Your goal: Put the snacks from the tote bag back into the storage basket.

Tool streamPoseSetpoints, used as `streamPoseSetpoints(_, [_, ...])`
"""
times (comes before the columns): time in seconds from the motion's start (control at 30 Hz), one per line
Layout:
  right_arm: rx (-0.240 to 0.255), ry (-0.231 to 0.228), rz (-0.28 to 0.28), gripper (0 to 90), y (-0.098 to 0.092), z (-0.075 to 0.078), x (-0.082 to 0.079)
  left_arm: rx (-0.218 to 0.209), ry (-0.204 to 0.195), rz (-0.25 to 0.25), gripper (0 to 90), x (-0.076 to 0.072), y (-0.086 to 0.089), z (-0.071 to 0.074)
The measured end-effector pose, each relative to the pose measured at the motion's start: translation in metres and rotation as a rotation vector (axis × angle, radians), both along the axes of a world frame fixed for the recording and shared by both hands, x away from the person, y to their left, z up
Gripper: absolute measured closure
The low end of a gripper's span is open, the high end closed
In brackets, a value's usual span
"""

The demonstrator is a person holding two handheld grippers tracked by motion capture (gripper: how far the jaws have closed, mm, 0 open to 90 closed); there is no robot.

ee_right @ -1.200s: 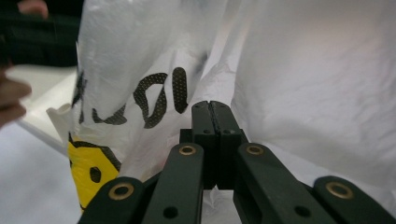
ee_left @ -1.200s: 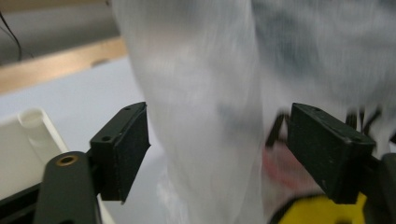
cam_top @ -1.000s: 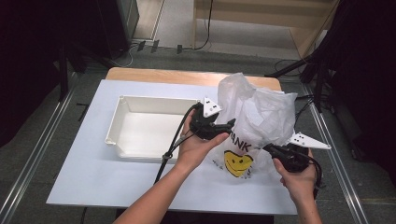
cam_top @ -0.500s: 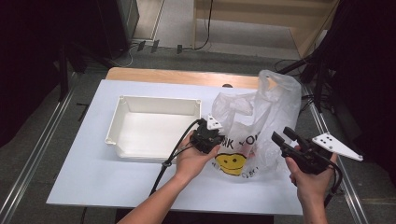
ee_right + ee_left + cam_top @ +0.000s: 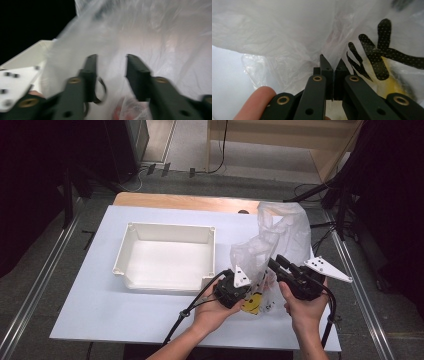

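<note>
A thin clear plastic bag (image 5: 282,232) with a yellow smiley face (image 5: 252,301) and black lettering stands crumpled on the white table at the right. My left gripper (image 5: 247,295) lies low at the bag's lower left corner. Its jaws (image 5: 333,63) are shut together, and the film's wrinkles run into their tips. My right gripper (image 5: 276,261) is raised against the bag's right side. Its jaws (image 5: 111,60) stand apart and have just been closing, with bag film (image 5: 155,37) in front of them and in the gap. Something reddish shows blurred through the film.
An empty white tray (image 5: 170,226) sits left of the bag, close to my left hand. Bare white tabletop (image 5: 100,310) lies in front of and left of it. A wooden edge (image 5: 165,200) runs along the table's far side, with metal rails on both sides.
The left gripper sank to the table and shut at the bag's corner. The right gripper rose and moved in to the bag's side. The bag now stands taller and narrower.
</note>
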State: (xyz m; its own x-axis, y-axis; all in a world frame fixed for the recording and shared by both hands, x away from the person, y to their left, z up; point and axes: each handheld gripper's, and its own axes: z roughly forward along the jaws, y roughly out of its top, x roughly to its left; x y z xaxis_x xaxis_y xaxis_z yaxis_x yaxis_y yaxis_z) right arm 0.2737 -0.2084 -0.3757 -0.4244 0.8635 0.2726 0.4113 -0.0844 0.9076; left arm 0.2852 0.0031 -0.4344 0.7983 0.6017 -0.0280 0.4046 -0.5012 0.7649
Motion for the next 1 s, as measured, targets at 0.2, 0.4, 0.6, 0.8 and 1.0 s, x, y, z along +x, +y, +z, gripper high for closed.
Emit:
streamPoseSetpoints(0.2, [-0.006,0.093,-0.080,90.0,-0.019,-0.020,0.009,-0.017,0.036,0.057,90.0,0.001,0.014,-0.013])
streamPoseSetpoints(0.4, [0.076,0.000,-0.003,46.4,-0.015,0.004,-0.009,-0.017,0.001,0.058,90.0,-0.005,0.006,-0.011])
streamPoseSetpoints(0.6, [0.080,-0.075,0.053,23.5,0.012,0.033,-0.026,-0.028,-0.017,0.044,90.0,-0.013,-0.002,-0.010])
streamPoseSetpoints(0.8, [0.085,0.012,-0.029,70.7,0.009,0.015,-0.014,-0.001,-0.026,0.052,90.0,-0.016,-0.002,-0.012])
streamPoseSetpoints(1.0, [0.001,0.083,-0.144,86.4,-0.014,-0.018,0.000,0.016,0.027,0.105,90.0,-0.013,0.007,-0.025])
